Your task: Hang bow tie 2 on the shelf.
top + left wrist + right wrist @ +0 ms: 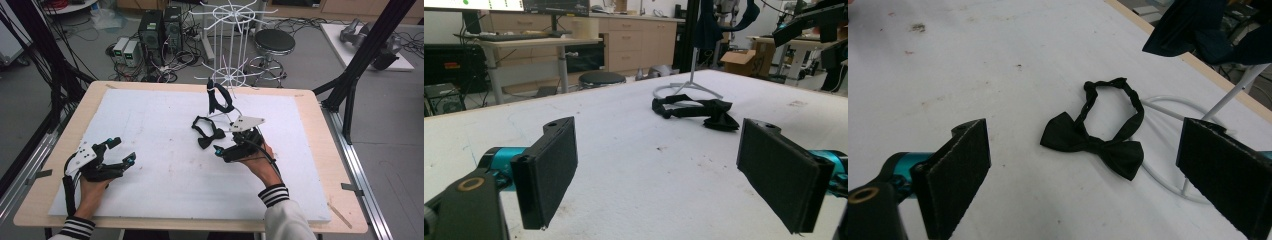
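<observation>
We see the bow tie (pixel 1093 145) lying flat on the tabletop (pixel 150 150), light and floppy; our right hand-held gripper (pixel 1083 175), wide open and empty, faces it. Best pinched at its knot.

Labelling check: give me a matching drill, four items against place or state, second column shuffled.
1. bow tie
2. left hand-held gripper
3. right hand-held gripper
4. white wire stand

A. jaws open, close to the bow tie
B. upright at the table's far edge
C. lying flat on the white sheet
D. jaws open, near the table's left edge

Pairs: 1-C, 2-D, 3-A, 4-B
</observation>
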The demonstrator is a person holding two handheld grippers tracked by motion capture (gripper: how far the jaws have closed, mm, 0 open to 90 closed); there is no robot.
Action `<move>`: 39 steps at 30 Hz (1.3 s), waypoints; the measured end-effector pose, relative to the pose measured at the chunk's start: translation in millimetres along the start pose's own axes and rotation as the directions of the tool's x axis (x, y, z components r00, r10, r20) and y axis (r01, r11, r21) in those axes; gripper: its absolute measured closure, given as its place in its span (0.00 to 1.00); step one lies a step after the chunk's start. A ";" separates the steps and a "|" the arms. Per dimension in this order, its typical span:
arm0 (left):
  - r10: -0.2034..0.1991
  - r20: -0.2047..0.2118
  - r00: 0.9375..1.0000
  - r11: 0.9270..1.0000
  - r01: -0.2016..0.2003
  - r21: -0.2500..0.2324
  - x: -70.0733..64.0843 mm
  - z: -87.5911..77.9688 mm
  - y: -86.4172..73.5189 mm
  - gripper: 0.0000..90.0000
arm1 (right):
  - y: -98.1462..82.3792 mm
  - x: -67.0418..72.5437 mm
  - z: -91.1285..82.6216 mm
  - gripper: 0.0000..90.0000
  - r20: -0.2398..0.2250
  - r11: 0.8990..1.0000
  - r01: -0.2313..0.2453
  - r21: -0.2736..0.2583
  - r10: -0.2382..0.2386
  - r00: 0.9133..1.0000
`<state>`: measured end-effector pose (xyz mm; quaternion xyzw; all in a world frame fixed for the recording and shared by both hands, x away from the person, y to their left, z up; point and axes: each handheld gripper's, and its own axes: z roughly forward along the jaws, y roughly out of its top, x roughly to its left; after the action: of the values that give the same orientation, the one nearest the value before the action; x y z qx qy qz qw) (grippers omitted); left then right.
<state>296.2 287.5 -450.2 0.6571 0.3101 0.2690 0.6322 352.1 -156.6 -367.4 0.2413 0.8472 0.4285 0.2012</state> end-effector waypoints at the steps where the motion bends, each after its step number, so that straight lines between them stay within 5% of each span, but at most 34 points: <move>1: 0.000 0.000 1.000 1.000 0.000 0.001 0.1 0.0 -0.1 0.19 | 0.6 -0.1 0.8 0.09 0.002 1.000 -0.009 0.004 0.009 1.000; 12: -0.001 -0.007 1.000 1.000 0.001 -0.006 -0.1 -0.8 -1.6 0.19 | 4.5 0.4 11.6 0.09 0.032 0.994 -0.099 0.040 0.098 0.995; 25: 0.002 -0.014 1.000 1.000 -0.002 -0.015 -0.6 -1.8 -2.2 0.19 | 2.2 -2.0 30.5 0.09 0.065 0.984 -0.153 0.087 0.147 0.987; 39: 0.004 -0.014 1.000 1.000 -0.004 -0.018 -0.8 -1.8 -2.3 0.19 | 4.8 -4.2 50.4 0.17 0.047 0.981 -0.161 0.109 0.156 0.987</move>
<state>294.1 288.1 -452.4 0.6500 0.3107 0.2774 0.6356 384.2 -124.8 -390.7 0.3272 0.8440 0.3900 0.1688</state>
